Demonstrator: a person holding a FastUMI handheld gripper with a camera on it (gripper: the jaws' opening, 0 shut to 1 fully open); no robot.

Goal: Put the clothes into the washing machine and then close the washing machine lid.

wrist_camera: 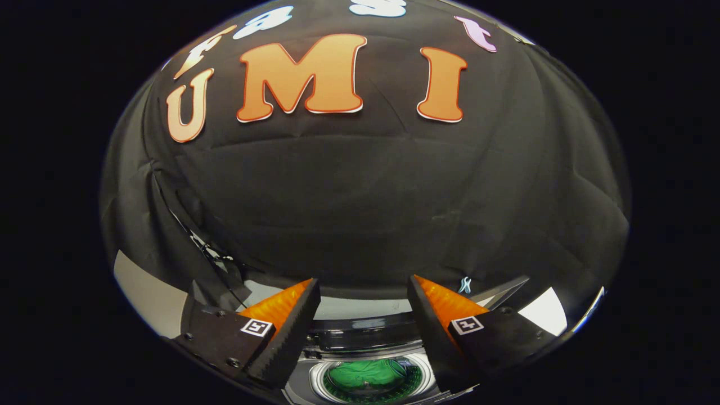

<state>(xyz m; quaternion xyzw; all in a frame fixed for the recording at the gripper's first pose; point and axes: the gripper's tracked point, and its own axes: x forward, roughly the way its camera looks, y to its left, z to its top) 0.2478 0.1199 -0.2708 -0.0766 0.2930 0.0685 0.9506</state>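
Gripper (363,292): its two fingers stand wide apart with nothing between them — no cloth, no part of the machine touches either one.

Washing machine (365,337): low between the two fingers and below their tips, seen from above; its top panel runs across the gap.

Drum opening (374,378): a round, pale-rimmed hole in the top of the machine, lying under the gap between the fingers, nearer their bases than their tips.

Clothes (368,374): a green bundle down inside the drum, well apart from both fingers.

Lid (365,339): a dark glossy band just beyond the drum opening, seemingly tipped back off it — the drum is uncovered.

Booth wall (365,197): black cloth rising beyond the fingertips, behind the machine.

Tabletop (543,309): pale surface showing to either side, outside the fingers.
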